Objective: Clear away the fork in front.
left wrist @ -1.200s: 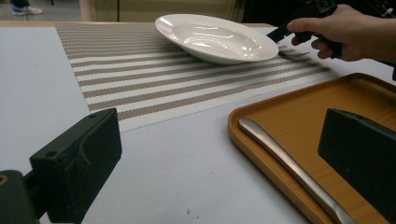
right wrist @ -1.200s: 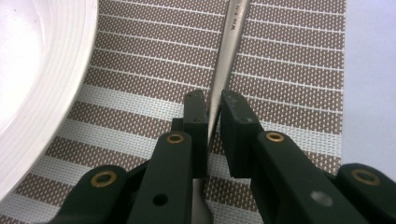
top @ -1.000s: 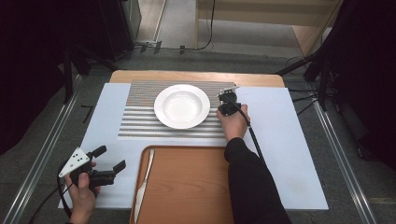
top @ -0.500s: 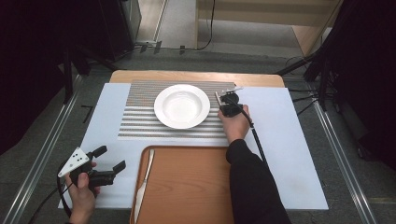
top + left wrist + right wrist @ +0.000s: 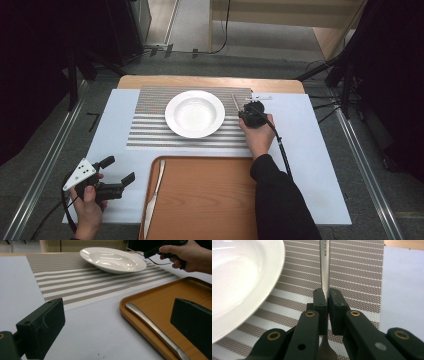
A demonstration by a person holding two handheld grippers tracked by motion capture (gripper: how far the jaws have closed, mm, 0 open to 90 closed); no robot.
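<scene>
The left gripper (image 5: pixel 117 172) is held low at the near left of the table, its jaws wide apart around nothing. Right of the white plate (image 5: pixel 195 114), a fork (image 5: pixel 325 262) is pinched tight by the right gripper (image 5: pixel 328 302), above the striped mat (image 5: pixel 150 127)

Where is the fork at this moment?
The fork is clamped in the right tool, held over the striped placemat just right of the white plate in the high view.
</scene>
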